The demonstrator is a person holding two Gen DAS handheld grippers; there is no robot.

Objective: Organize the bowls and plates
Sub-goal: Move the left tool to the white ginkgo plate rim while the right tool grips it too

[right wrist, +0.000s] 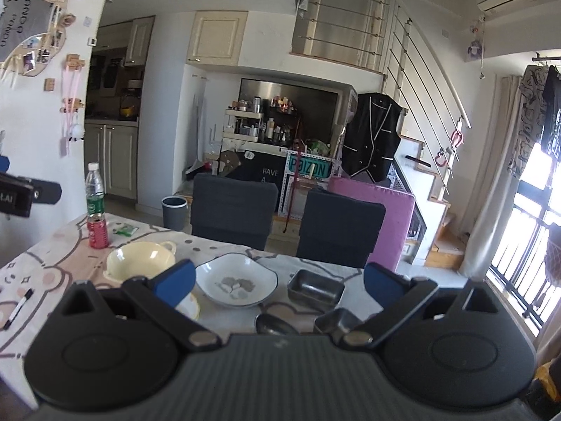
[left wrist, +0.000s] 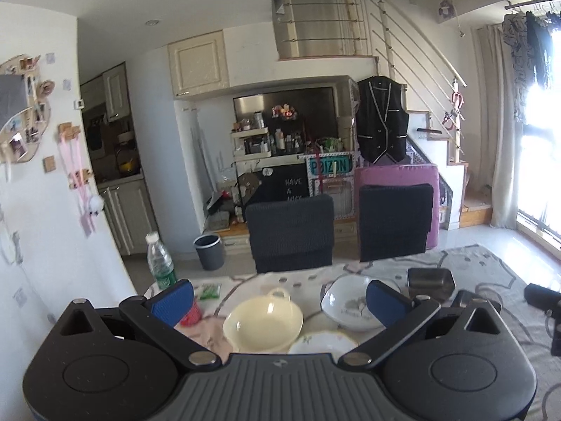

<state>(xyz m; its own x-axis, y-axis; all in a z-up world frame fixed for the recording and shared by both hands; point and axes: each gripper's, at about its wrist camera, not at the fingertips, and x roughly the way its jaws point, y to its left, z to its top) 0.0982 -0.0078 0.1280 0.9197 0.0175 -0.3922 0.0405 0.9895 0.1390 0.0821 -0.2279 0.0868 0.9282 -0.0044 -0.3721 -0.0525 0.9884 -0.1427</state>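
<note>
A cream two-handled bowl (left wrist: 263, 322) (right wrist: 138, 259) sits on the patterned tablecloth, and a small white plate (left wrist: 322, 342) lies just in front of it. To its right rests a white squarish plate with a grey leaf print (left wrist: 350, 303) (right wrist: 235, 282). Two dark metal rectangular dishes (right wrist: 315, 287) (right wrist: 333, 319) and a dark round dish (right wrist: 275, 324) stand right of that. My left gripper (left wrist: 278, 301) hovers open above the cream bowl and white plates. My right gripper (right wrist: 278, 280) hangs open above the leaf plate and metal dishes. Neither holds anything.
A clear water bottle (right wrist: 94, 189) and a red can (right wrist: 98, 233) stand at the table's far left, with a green packet (right wrist: 124, 229) beside them. A black marker (right wrist: 19, 307) lies near the left edge. Two dark chairs (right wrist: 233, 210) (right wrist: 340, 233) face the far side.
</note>
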